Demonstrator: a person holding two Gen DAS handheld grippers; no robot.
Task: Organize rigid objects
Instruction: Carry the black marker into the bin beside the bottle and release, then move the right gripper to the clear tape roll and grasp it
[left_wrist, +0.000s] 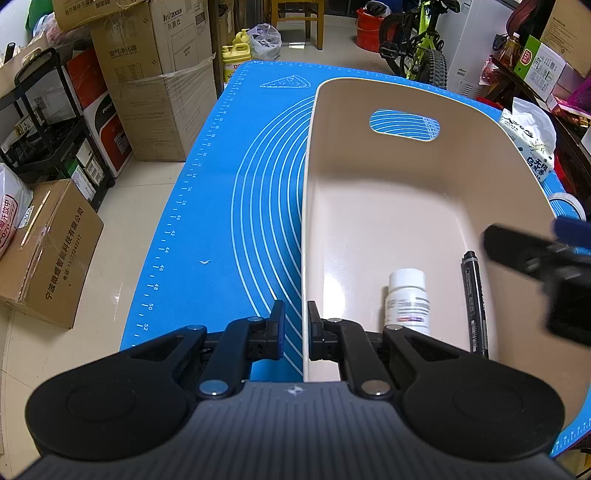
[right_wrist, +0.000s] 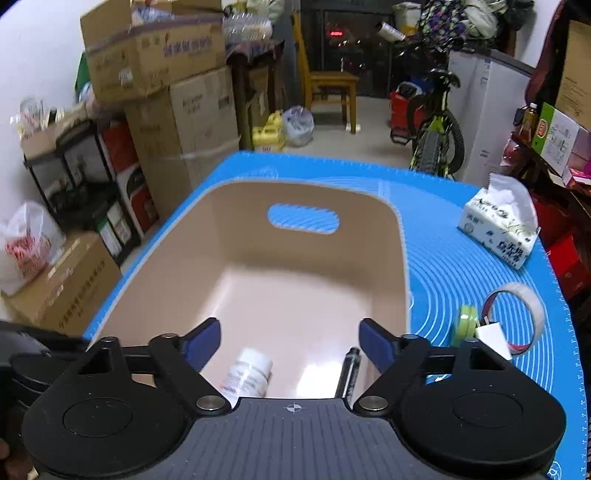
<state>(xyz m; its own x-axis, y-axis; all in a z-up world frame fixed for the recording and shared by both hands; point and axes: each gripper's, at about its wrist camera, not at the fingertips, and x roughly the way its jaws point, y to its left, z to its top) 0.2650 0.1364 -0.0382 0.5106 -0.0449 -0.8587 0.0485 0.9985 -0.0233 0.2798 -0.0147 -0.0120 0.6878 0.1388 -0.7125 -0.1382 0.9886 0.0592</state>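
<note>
A beige plastic bin (left_wrist: 310, 206) (right_wrist: 402, 258) stands on the blue mat (left_wrist: 221, 206) (right_wrist: 461, 266). Inside it lie a white pill bottle (left_wrist: 406, 299) (right_wrist: 249, 373) and a black marker (left_wrist: 476, 299) (right_wrist: 349, 371). My left gripper (left_wrist: 296, 332) is shut on the bin's left wall near its front corner. My right gripper (right_wrist: 290, 345) is open and empty above the bin's near end; it shows blurred in the left wrist view (left_wrist: 546, 266). On the mat right of the bin lie a clear tape roll (right_wrist: 521, 317), a green-yellow roll (right_wrist: 466, 320) and a small white object (right_wrist: 493, 338).
A tissue pack (left_wrist: 532, 144) (right_wrist: 498, 229) sits at the mat's far right. Cardboard boxes (left_wrist: 155, 74) and a black shelf cart (left_wrist: 48, 122) stand left of the table. A bicycle (right_wrist: 436, 125) and a wooden chair (right_wrist: 328, 85) stand beyond.
</note>
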